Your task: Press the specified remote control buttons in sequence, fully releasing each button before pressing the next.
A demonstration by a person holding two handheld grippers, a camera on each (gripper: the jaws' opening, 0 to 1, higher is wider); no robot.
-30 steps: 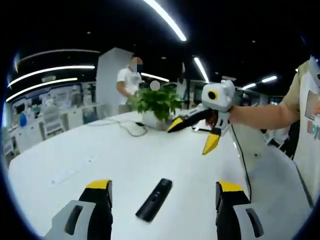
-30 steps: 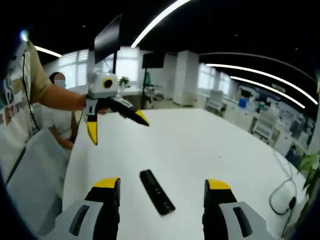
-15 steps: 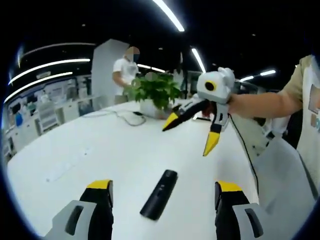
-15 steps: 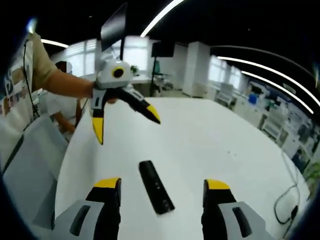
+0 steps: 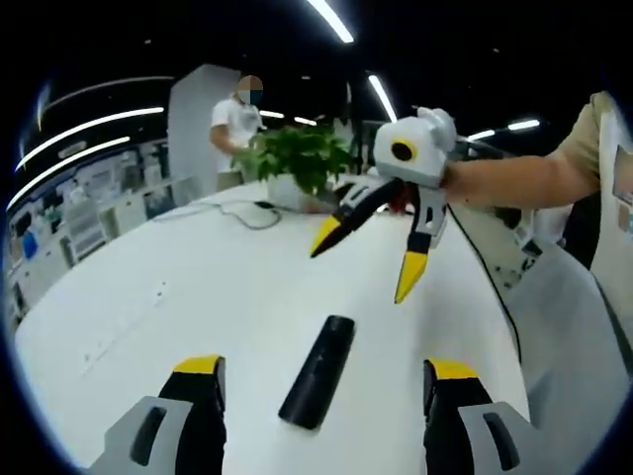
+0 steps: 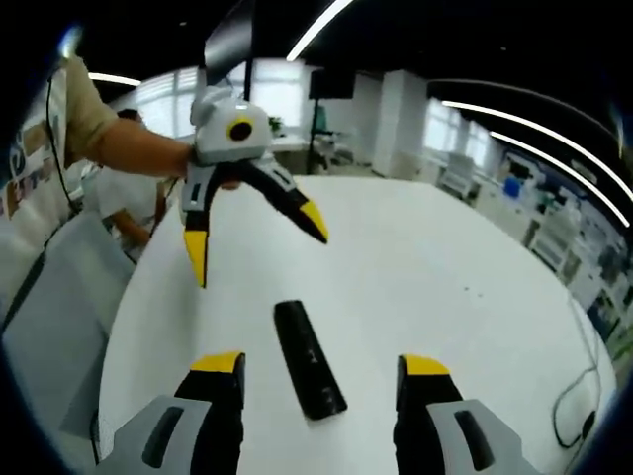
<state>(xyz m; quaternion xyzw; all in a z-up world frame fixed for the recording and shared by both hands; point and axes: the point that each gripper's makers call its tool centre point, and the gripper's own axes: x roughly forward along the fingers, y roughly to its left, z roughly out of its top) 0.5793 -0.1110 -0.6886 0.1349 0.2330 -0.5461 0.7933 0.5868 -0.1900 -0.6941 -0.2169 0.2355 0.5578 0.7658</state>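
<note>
A black remote control (image 5: 318, 371) lies flat on the white table (image 5: 158, 317), between and just beyond my left gripper's (image 5: 321, 381) open yellow-tipped jaws. In the left gripper view my right gripper (image 5: 366, 262) hangs open above the remote's far end, held by a person's hand. The right gripper view has the same remote (image 6: 309, 358) between the open jaws of my right gripper (image 6: 321, 376), with the left gripper (image 6: 259, 244) hovering open beyond it over the table (image 6: 415, 267). Nothing is held by either gripper.
A potted green plant (image 5: 297, 163) and a cable (image 5: 232, 213) sit at the table's far side. A person (image 5: 235, 124) stands behind the plant. The table edge (image 5: 499, 307) runs on the right, with a grey chair (image 6: 49, 317) beside it.
Both grippers have come lower and closer to the remote. The remote looks larger in both views. Both stay open.
</note>
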